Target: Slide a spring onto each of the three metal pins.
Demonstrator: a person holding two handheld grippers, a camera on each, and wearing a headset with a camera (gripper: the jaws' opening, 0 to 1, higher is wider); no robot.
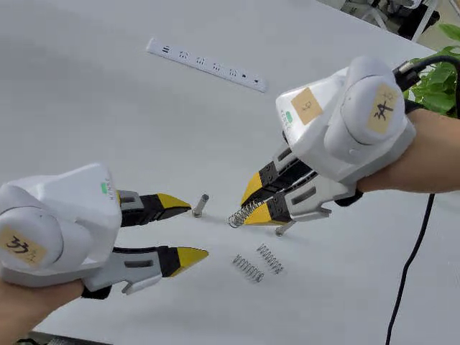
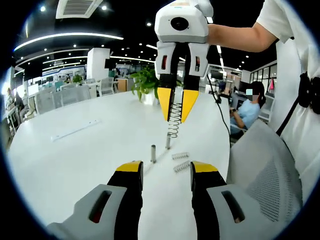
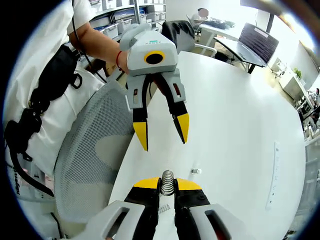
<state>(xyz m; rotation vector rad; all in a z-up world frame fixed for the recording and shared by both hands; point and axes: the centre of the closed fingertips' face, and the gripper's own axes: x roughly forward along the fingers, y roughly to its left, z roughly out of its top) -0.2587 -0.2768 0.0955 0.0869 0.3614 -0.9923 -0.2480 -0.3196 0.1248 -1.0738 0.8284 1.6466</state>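
Right claw [image 1: 253, 206] is clenched on a spring [image 1: 241, 214]. The yellow tips pinch it near its upper end, and the rest of the coil pokes out past them, angled down at the table [image 1: 108, 129]. In the right gripper view the coil sits dead centre between that claw's own tips, seen end-on.

Now the pins. The near pin [image 1: 200, 205] stands upright on the table just to the left of the spring's free end, and it is bare. The far pin [image 1: 284, 228] stands close under the right claw's lower jaw. From the head view the spring's free end hangs between the two, on neither one. In the left gripper view the coil drops straight below the tips, with its lower end close above the far pin. Whether the two touch, I can't tell.

Left claw [image 1: 183, 228] is released, its jaws spread wide, and it hovers low over the table. It faces the right claw, and its upper tip is just beside the near pin.

Two loose springs [image 1: 248, 268] lie side by side on the table, near the far pin and apart from both claws.

Well back across the table lies a white power strip [image 1: 206, 65]. A black cable [image 1: 410, 266] trails down from the right claw, and a green plant [image 1: 440, 75] shows at the far corner.
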